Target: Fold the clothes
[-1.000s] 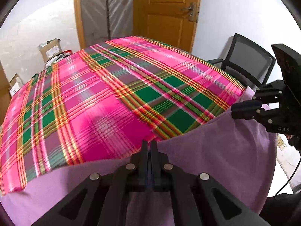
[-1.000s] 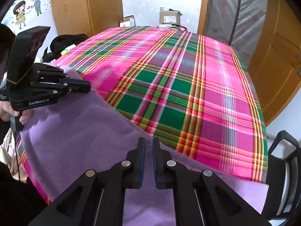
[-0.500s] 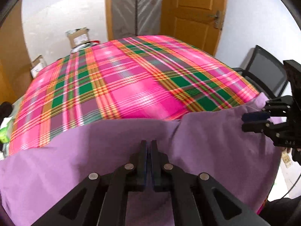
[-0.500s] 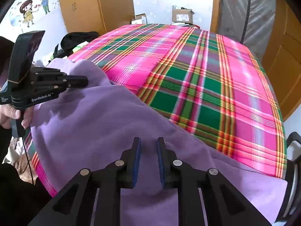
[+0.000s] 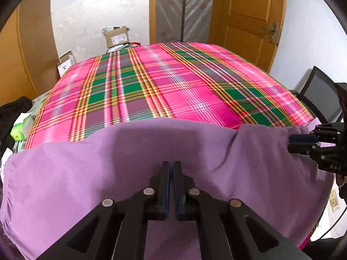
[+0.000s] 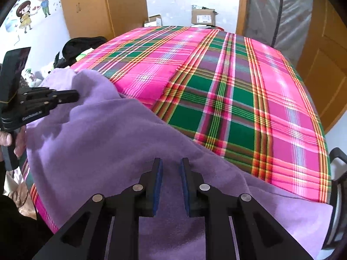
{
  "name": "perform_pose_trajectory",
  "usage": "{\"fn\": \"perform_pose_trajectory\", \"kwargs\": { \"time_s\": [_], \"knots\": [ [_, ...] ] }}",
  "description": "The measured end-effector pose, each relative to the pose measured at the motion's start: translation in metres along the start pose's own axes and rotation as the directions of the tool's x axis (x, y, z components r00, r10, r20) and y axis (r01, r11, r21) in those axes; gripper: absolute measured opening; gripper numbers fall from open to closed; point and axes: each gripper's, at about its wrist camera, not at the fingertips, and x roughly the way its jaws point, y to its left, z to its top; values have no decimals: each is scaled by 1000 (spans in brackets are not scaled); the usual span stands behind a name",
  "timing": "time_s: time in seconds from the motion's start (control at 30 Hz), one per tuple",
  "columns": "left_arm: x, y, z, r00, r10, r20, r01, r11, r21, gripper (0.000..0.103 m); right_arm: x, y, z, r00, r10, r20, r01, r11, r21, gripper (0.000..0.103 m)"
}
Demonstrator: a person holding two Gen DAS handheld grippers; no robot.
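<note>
A purple garment point(image 5: 108, 162) lies spread over the near part of a table under a pink and green plaid cloth point(image 5: 173, 91). My left gripper point(image 5: 172, 165) is shut low over the garment; no fabric shows between its pads. In the right wrist view the left gripper point(image 6: 76, 95) sits at the raised left end of the garment point(image 6: 97, 140). My right gripper point(image 6: 170, 164) hovers over the garment's right part, jaws a little apart with nothing between them. The right gripper point(image 5: 290, 143) also shows at the garment's right end in the left wrist view.
A black chair point(image 5: 323, 99) stands off the table's right side, near a wooden door point(image 5: 245, 21). Cardboard boxes point(image 5: 116, 35) sit on the floor beyond the far edge. A pile of dark clothes point(image 6: 82, 45) lies left of the table. A hand point(image 6: 5, 138) holds the left gripper.
The right jaws have parted from nearly shut. The left gripper has swung sideways and rolled, staying shut. The purple garment now reaches farther up the plaid cloth.
</note>
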Motion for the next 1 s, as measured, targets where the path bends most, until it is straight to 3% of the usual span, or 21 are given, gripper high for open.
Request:
{"fn": "perform_pose_trajectory", "kwargs": {
  "time_s": [0.3, 0.5, 0.67, 0.73, 0.83, 1.0],
  "knots": [
    [-19, 60, -14, 997, 70, 15, -67, 986, -152, 3, 8, 7, 7, 1000, 7, -9, -7, 1000, -8, 18],
    [-43, 130, -38, 976, 217, -7, -209, 930, -302, 3, 11, 6, 10, 1000, 11, -12, -11, 1000, 6, 18],
    [-58, 168, -69, 963, 264, -51, -263, 890, -372, 3, 12, 6, 12, 1000, 8, -14, -8, 1000, 16, 18],
    [-64, 174, -78, 970, 241, -29, -233, 890, -392, 3, 12, 6, 13, 1000, 6, -13, -6, 1000, 18, 18],
    [-72, 175, -83, 969, 243, -50, -243, 892, -382, 3, 10, 7, 16, 1000, 8, -5, -8, 1000, 25, 18],
    [-78, 172, -47, 972, 236, -6, -228, 930, -289, 5, 8, 20, 30, 1000, 22, 11, -22, 1000, -7, 18]
  ]
}}
